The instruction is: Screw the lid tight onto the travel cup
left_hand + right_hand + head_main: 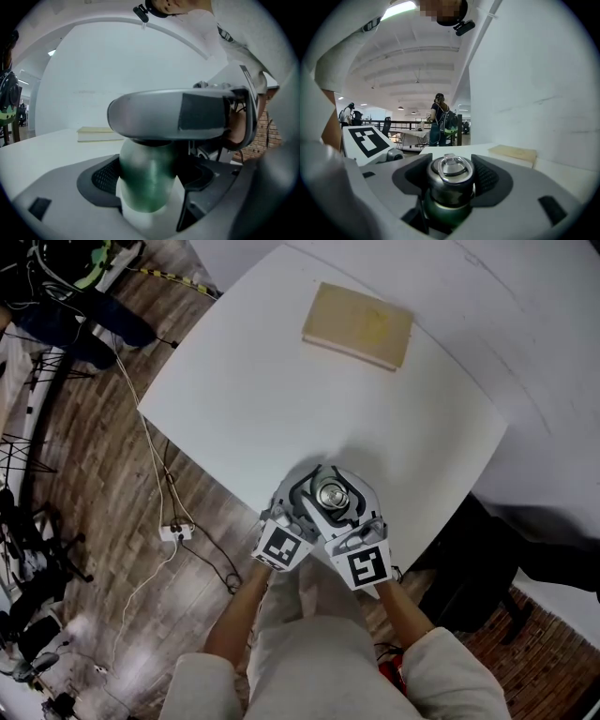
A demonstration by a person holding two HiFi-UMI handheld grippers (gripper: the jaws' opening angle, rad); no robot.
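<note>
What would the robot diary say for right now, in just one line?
left gripper: shut on travel cup | right gripper: shut on lid | lid: on cup | place: near corner of table

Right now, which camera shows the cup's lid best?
The right gripper view: the lid fills the middle, clamped in the right gripper, ring on top. The head view shows the lid small from above; the left gripper view has it hidden behind the right gripper's jaw.

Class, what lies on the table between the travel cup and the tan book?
Nothing: only bare white table separates the travel cup from the tan book, as the head view shows.
</note>
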